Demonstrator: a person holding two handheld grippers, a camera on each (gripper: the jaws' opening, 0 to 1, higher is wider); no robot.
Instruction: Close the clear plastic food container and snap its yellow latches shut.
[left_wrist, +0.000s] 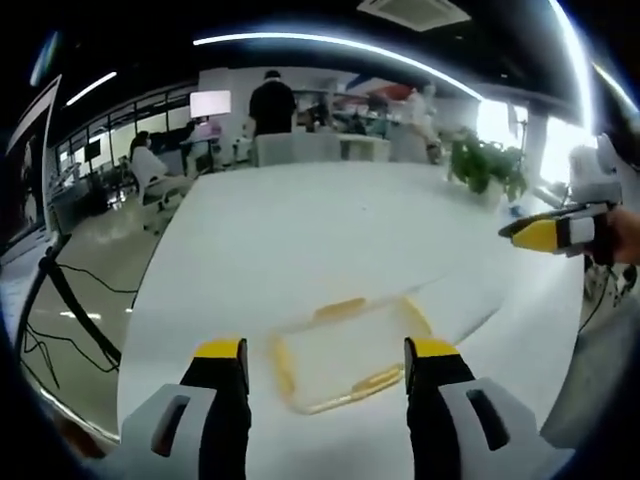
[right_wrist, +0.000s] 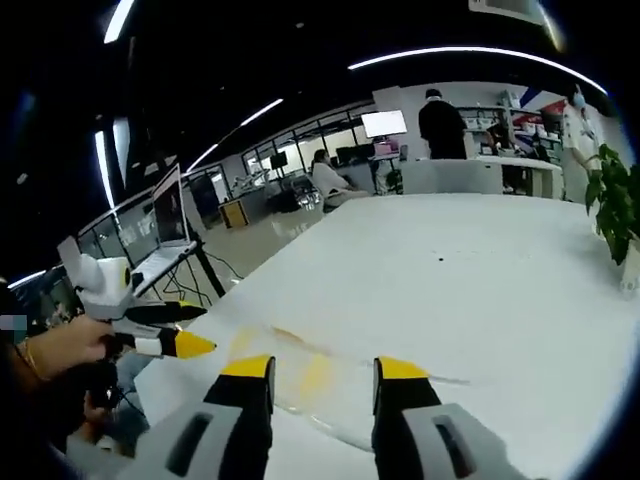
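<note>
In the left gripper view, the left gripper (left_wrist: 325, 350) rises from six o'clock with its two yellow-tipped jaws standing apart and holding nothing. Between and just beyond the tips lies the clear plastic food container (left_wrist: 345, 350) on the white table (left_wrist: 330, 230), its lid on, with yellow latches (left_wrist: 339, 308) along its edges; whether they are snapped down cannot be told from here. At three o'clock the right gripper (left_wrist: 545, 235) comes in, held by a hand above the table's edge, well apart from the container; its jaws look nearly together, though this cannot be told for sure. A potted plant (left_wrist: 488, 168) stands at the table's far side near two o'clock, and a person in black (left_wrist: 272, 103) stands beyond at twelve. In the right gripper view, the right gripper (right_wrist: 322, 375) shows its own jaws apart and empty at six o'clock, with the blurred container (right_wrist: 310, 385) just past the tips. At nine o'clock the left gripper (right_wrist: 185, 330) appears, held in a hand (right_wrist: 60, 350), with its jaws parted.
</note>
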